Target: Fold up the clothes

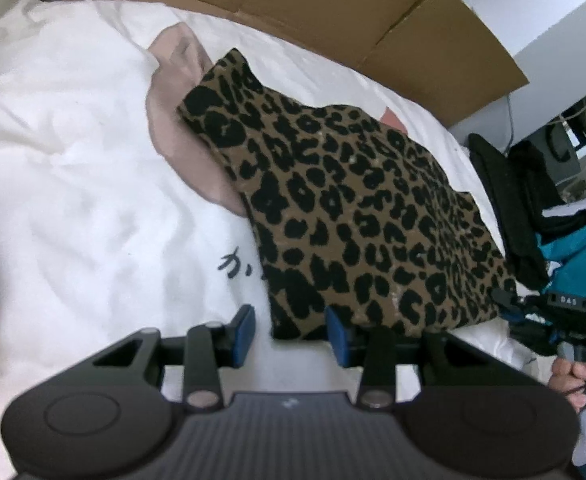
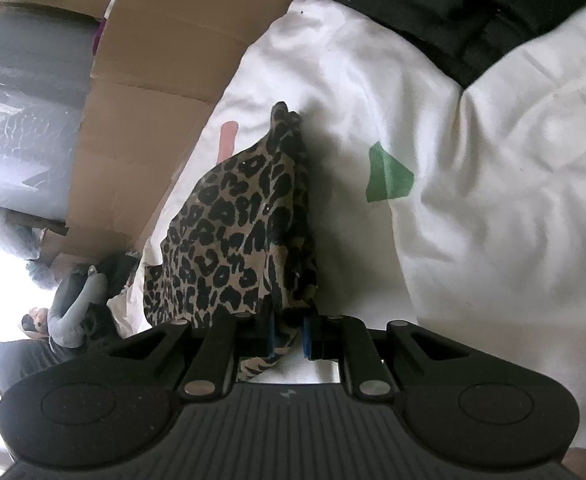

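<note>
The leopard-print garment (image 1: 357, 208) lies on the white bedding (image 1: 73, 180) just ahead of the left gripper (image 1: 291, 334), whose jaws stand apart and empty. The right gripper (image 2: 289, 334) pinches its edge. Cardboard (image 1: 333, 8) stands beyond, dark clothes (image 1: 525, 208) to the right.

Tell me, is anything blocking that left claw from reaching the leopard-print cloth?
Nothing visible. The left gripper sits right at the near corner of the leopard cloth, jaws apart, with only white bedding around it. The right gripper already pinches another edge.
</note>
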The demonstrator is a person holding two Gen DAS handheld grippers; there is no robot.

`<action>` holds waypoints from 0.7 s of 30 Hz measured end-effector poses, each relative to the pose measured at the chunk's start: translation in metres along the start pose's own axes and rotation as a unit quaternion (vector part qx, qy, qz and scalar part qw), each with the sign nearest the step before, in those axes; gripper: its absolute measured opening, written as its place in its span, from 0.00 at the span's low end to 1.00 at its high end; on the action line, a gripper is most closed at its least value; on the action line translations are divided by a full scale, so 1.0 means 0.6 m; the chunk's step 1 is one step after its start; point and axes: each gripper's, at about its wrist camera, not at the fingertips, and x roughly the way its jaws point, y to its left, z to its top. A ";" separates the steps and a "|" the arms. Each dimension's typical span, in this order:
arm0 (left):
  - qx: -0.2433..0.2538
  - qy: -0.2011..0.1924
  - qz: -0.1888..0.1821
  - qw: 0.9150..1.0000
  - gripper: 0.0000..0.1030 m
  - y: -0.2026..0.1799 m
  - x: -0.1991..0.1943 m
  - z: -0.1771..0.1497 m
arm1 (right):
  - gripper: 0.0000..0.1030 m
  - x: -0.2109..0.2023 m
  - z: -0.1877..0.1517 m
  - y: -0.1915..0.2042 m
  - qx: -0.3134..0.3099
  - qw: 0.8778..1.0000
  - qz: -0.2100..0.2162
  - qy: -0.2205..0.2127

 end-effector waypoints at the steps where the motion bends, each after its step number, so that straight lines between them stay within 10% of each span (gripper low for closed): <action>1: -0.001 0.002 -0.004 1.000 0.40 0.001 0.005 -0.001 | 0.11 0.002 -0.001 -0.003 0.004 1.000 0.000 0.002; 10: -0.078 0.001 -0.053 0.996 0.41 0.027 0.020 -0.003 | 0.19 0.020 -0.002 -0.024 0.025 0.999 -0.004 0.022; 15: -0.112 0.008 -0.071 0.991 0.13 0.046 0.014 -0.005 | 0.19 0.021 -0.007 -0.031 0.027 0.999 0.003 0.018; 21: -0.109 0.002 -0.069 0.992 0.08 0.047 0.007 -0.001 | 0.22 0.019 -0.017 -0.027 0.021 1.000 -0.001 -0.003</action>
